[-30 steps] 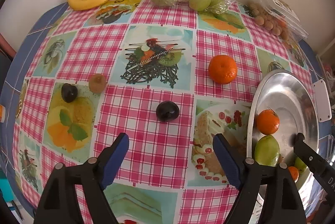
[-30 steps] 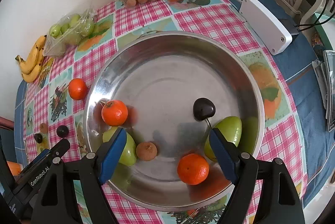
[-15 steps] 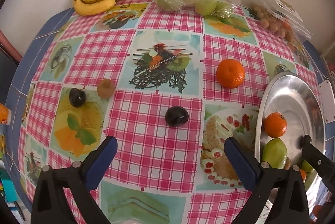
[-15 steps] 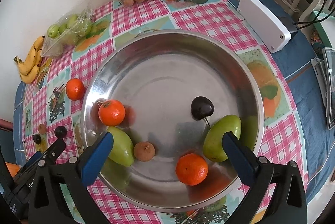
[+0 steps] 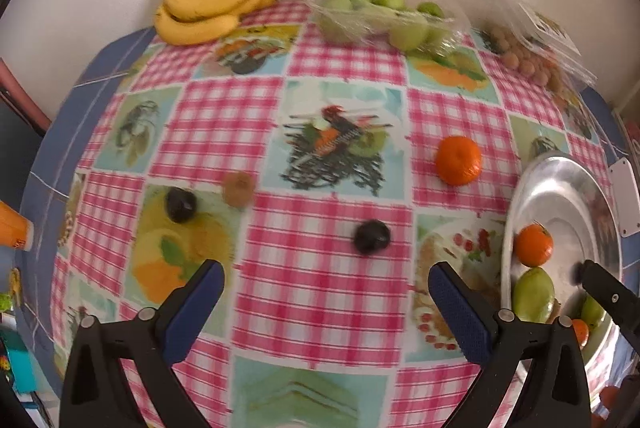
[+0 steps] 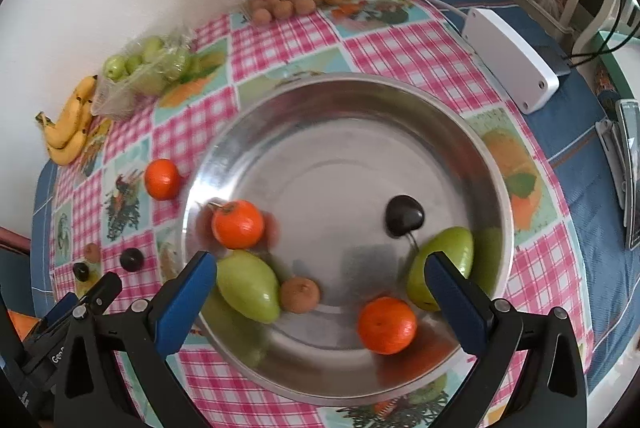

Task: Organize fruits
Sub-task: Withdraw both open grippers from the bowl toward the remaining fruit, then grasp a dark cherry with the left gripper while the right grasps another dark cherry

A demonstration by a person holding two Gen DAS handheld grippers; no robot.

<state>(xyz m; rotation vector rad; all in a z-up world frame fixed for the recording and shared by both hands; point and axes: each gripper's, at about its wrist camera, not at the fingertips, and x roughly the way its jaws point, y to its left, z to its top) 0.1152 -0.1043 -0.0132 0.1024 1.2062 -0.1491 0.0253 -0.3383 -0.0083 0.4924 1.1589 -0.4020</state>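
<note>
My left gripper [image 5: 326, 298] is open and empty above the checked tablecloth. Just ahead of it lies a dark plum [image 5: 371, 236]. Further left lie a second dark plum [image 5: 181, 204] and a small brown fruit [image 5: 238, 188]; an orange [image 5: 458, 160] lies to the right. My right gripper [image 6: 320, 290] is open and empty over the steel bowl [image 6: 460, 131]. The bowl holds two oranges [image 6: 238, 224] [image 6: 386, 324], two green fruits [image 6: 248, 286] [image 6: 452, 260], a brown fruit [image 6: 300, 294] and a dark plum [image 6: 403, 216].
At the back by the wall are bananas [image 5: 212, 7], a bag of green fruit [image 5: 380, 13] and a clear box of small brown fruit [image 5: 532, 59]. A white device [image 6: 510, 57] with a cable lies right of the bowl. The table edge drops off at the left.
Both grippers have opened wider and drawn back and up, so more of the table and bowl shows. No fruit has moved.
</note>
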